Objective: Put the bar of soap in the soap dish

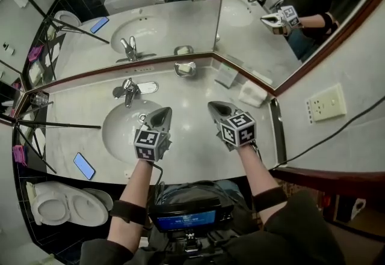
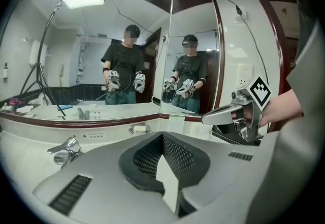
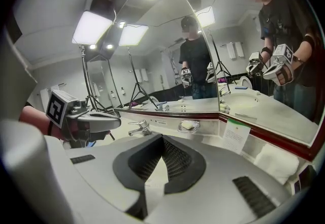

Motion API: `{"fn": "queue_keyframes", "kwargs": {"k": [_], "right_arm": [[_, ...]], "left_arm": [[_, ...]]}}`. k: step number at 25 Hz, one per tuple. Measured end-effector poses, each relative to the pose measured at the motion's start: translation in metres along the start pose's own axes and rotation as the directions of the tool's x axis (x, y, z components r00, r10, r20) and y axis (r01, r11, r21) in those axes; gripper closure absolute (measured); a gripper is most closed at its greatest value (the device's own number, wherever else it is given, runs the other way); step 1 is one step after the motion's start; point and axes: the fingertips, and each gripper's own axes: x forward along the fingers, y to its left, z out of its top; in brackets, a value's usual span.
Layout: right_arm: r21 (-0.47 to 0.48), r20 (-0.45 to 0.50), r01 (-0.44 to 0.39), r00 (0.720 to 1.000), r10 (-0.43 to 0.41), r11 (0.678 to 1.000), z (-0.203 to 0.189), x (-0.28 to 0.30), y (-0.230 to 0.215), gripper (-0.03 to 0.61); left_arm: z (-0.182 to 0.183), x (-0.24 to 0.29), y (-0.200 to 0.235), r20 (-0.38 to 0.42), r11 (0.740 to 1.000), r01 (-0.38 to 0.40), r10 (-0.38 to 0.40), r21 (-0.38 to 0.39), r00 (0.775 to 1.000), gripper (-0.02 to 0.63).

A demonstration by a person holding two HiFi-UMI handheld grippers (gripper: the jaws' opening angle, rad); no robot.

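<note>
The metal soap dish (image 1: 185, 69) sits at the back of the counter against the mirror, with a pale bar of soap (image 1: 186, 68) lying in it. Both gripper views show the dish (image 2: 139, 128) (image 3: 188, 126) ahead of the jaws, well apart from them. My left gripper (image 1: 161, 112) hovers over the right rim of the basin, shut and empty. My right gripper (image 1: 215, 106) hangs beside it over the counter, also shut with nothing held. In each gripper view the jaws (image 2: 162, 135) (image 3: 162, 139) meet tip to tip.
A chrome faucet (image 1: 128, 91) stands behind the basin (image 1: 120, 131). A folded white towel (image 1: 253, 94) and a small card (image 1: 227, 74) lie in the right corner. A phone (image 1: 84, 166) rests at the counter's front left. A toilet (image 1: 63, 207) is below left; mirrors wrap the back.
</note>
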Motion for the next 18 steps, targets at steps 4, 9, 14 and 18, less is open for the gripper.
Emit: {"fn": "queue_keyframes", "kwargs": {"k": [4,9,14,18], "right_arm": [[0.003,0.009,0.013,1.0,-0.013,1.0,-0.002,-0.009,-0.002,0.558],[0.006,-0.003,0.016,1.0,-0.016,1.0,-0.012,-0.01,-0.002,0.558],[-0.005,-0.012,0.021,1.0,-0.021,1.0,-0.015,-0.007,-0.004,0.558],[-0.049,-0.029,0.041,0.999,-0.042,0.998,-0.014,-0.002,-0.01,0.557]], "left_arm": [[0.003,-0.005,-0.006,0.012,1.0,0.005,-0.005,0.008,1.0,0.614],[0.003,-0.006,-0.012,0.015,0.999,0.01,-0.011,0.046,1.0,0.612],[0.003,-0.003,-0.016,0.014,0.998,0.018,-0.019,0.063,1.0,0.612],[0.0,0.0,-0.016,0.005,0.997,0.021,-0.021,0.078,1.0,0.612]]}}
